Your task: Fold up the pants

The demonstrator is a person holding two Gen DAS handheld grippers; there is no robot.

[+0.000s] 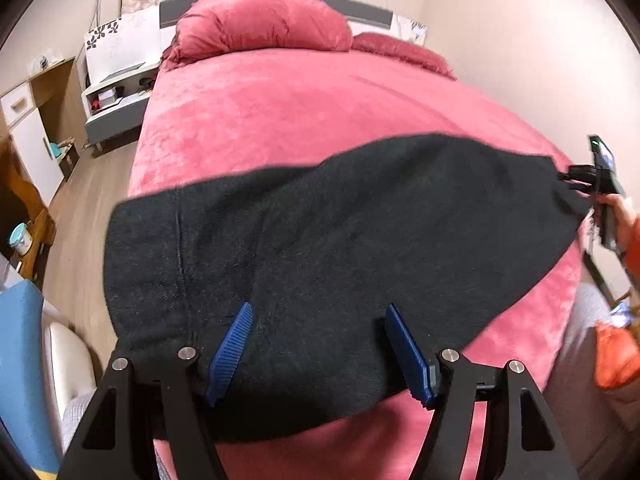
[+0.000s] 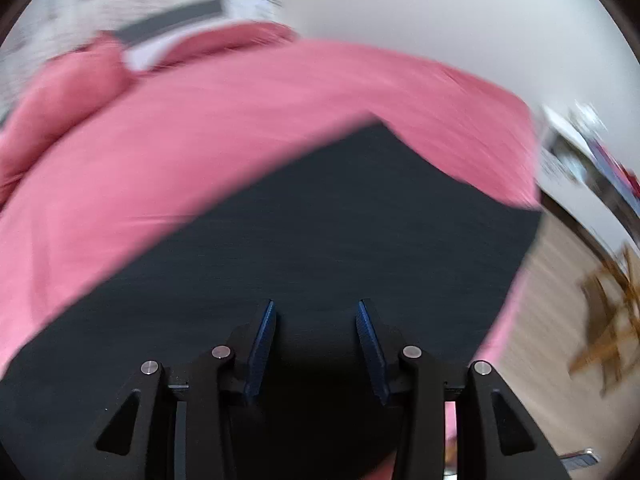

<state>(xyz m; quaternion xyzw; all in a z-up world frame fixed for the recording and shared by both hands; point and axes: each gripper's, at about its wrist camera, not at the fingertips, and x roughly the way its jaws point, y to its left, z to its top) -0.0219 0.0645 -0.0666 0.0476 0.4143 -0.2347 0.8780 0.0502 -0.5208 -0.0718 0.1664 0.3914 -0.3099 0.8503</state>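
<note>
While black pants (image 1: 320, 248) cover pink bed (image 1: 280, 112), both hand-held grippers agape, L (image 1: 318, 312), R (image 2: 316, 308).

No legible txt anywhere.

Bed (image 1: 280, 120) covered in pink plush, black pants (image 1: 320, 240) spread flat across its near end, pink pillows (image 1: 264, 20) far beyond the pants
</note>
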